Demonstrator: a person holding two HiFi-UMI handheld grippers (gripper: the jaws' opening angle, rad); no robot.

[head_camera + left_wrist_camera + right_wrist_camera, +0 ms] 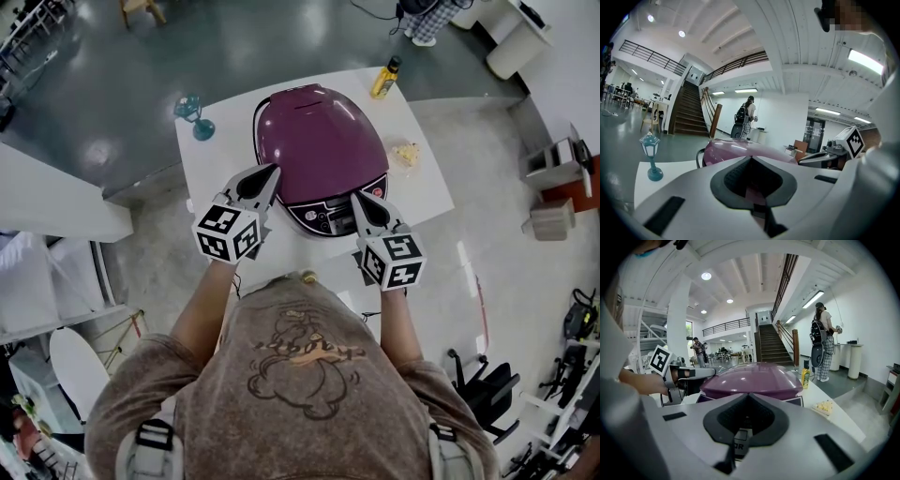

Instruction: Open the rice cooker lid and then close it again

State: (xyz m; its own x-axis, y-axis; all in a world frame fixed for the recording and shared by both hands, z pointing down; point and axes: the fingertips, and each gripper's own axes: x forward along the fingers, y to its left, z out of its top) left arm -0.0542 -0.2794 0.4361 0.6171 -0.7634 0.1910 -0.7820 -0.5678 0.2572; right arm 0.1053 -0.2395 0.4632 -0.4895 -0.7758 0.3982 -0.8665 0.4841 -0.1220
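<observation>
Lid [317,141] sits closed on purple rice cooker [330,214].

Bare table [221,161] left of rice cooker [319,141]; lamp [193,112], bottle [385,79] at far corners.

We wear a mottled brown short-sleeved T-shirt [300,384] with a line-drawn cartoon print [298,361] and grey buckled shoulder straps [155,441]. Our grey left gripper [273,172] and right gripper [355,197] carry black-and-white marker cubes [228,234].
</observation>
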